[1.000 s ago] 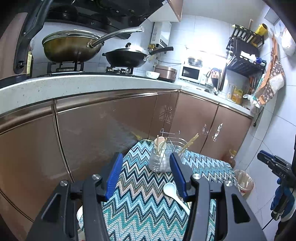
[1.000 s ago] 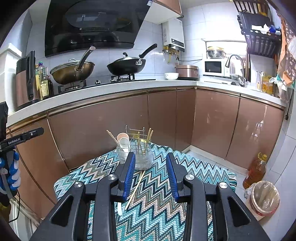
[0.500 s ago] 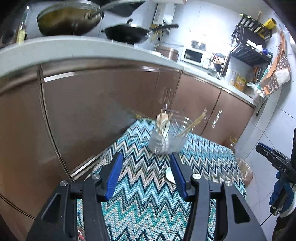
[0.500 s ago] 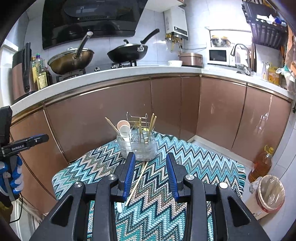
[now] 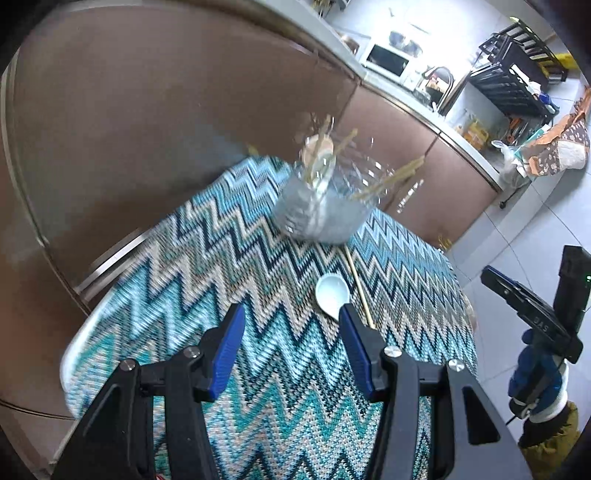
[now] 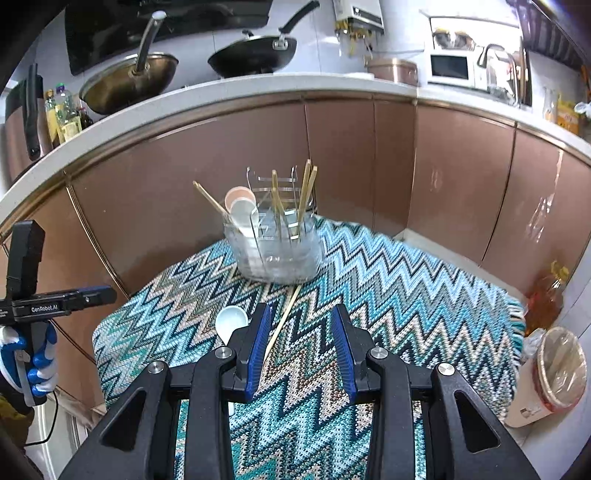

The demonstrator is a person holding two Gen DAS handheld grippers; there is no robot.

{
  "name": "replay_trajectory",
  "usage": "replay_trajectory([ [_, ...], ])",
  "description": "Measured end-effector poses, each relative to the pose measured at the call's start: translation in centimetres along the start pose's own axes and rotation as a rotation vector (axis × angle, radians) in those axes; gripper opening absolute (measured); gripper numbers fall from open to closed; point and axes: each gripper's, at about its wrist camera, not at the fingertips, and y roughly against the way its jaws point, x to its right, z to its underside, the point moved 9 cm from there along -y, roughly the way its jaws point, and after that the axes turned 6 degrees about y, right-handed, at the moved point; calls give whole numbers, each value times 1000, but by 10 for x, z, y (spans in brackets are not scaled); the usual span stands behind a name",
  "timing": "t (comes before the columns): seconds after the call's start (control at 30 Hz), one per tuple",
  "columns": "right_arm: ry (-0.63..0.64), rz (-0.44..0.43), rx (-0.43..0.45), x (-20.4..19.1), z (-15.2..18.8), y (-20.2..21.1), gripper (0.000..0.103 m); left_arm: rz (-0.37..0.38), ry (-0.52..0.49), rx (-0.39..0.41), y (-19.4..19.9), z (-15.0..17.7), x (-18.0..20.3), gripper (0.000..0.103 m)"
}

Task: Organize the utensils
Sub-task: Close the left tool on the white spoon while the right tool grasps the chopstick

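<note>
Left wrist view: the left gripper [image 5: 291, 319], jaws spread and empty, hangs over the zigzag-patterned surface [image 5: 229, 258]; the white ceramic spoon [image 5: 331, 294] lies just beyond its right jaw, beside a wooden chopstick [image 5: 357, 286].

Right wrist view: the right gripper [image 6: 300, 322], jaws apart and empty; the chopstick [image 6: 282, 321] runs between them from the clear glass utensil holder [image 6: 275, 254], and the spoon [image 6: 229, 323] lies left.

A home kitchen, no question — a pale stone countertop [image 6: 258, 83] runs above glossy copper-brown cabinet doors [image 6: 458, 177]. On the hob sit a brass-coloured lidded pan [image 6: 129, 79] and a black wok [image 6: 253, 55], under a dark range hood [image 6: 166, 26]. Further along — a white microwave [image 6: 448, 68], a curved steel tap [image 6: 491, 55], oil bottles [image 6: 64, 112], and a black wire dish rack [image 5: 513, 92] on the wall.
</note>
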Motion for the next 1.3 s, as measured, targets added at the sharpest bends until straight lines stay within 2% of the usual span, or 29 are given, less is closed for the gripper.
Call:
replay_trajectory([
  [0.23,-8,-52,-100,-1,12,-44,34,116,45,-131,-48,14,12,51],
  [0.4,-26,-106,-188,-7,16,-81,33,161,51,-194,-82,11,24,50],
  [0.7,-97,-186,-305,-14,9,-152,23,195,87,-249,-128,-1,25,48],
  [0.9,-160,-210,-369,-13,13,-196,19,221,91,-278,-148,-6,26,41],
  [1.23,-179,-181,-415,-8,17,-232,18,215,72,-323,-175,-7,34,32],
  [1.3,-179,-179,-424,-9,20,-236,17,209,77,-339,-181,-5,35,27],
])
